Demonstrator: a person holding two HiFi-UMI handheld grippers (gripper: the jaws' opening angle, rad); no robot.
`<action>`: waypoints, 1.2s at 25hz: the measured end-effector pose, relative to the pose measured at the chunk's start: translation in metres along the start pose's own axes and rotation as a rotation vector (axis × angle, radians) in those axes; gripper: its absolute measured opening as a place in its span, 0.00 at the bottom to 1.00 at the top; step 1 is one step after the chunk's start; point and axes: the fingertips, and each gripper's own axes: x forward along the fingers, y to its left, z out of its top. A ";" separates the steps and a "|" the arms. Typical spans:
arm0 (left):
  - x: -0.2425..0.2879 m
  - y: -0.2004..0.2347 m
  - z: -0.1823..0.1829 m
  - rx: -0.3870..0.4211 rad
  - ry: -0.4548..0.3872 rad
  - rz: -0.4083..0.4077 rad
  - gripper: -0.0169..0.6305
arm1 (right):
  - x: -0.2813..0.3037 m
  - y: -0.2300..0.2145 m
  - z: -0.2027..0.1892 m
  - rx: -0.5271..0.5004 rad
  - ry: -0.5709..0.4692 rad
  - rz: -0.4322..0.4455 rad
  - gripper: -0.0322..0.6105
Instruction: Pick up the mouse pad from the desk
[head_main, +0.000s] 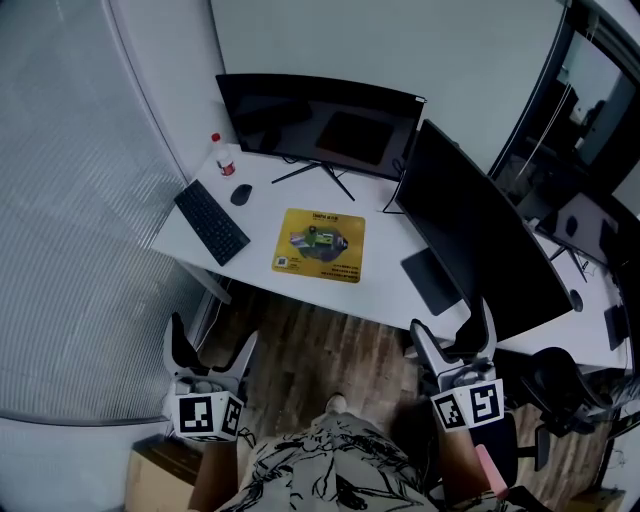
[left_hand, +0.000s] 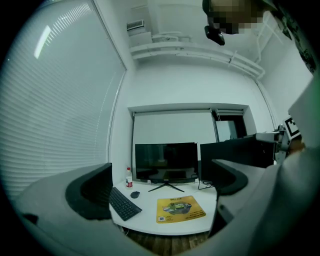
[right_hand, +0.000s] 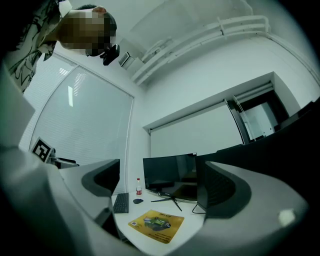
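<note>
Mouse pad (head_main: 319, 245) on desk (head_main: 388, 268), well beyond left tongs (head_main: 211, 337) and right tongs (head_main: 452, 320); both spread wide, empty.

I see the mouse pad (head_main: 320, 245) as matt, with a printed yellow face. The bench (head_main: 385, 270) beneath it looks smooth, white and faintly sheened. The floor (head_main: 310, 345) is dark wood planking. The monitor (head_main: 320, 125) screen looks glossy to me; the keyboard (head_main: 211, 221) reads as matt black plastic.
</note>
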 end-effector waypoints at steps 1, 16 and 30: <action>0.003 -0.002 0.001 -0.006 -0.004 0.001 0.95 | 0.002 -0.004 0.000 0.003 -0.002 0.002 0.86; 0.010 -0.004 -0.014 -0.039 0.014 0.019 0.95 | 0.023 -0.006 -0.020 0.031 0.020 0.041 0.86; 0.053 0.014 -0.004 -0.033 -0.032 0.003 0.95 | 0.067 -0.006 -0.018 0.005 0.002 0.046 0.86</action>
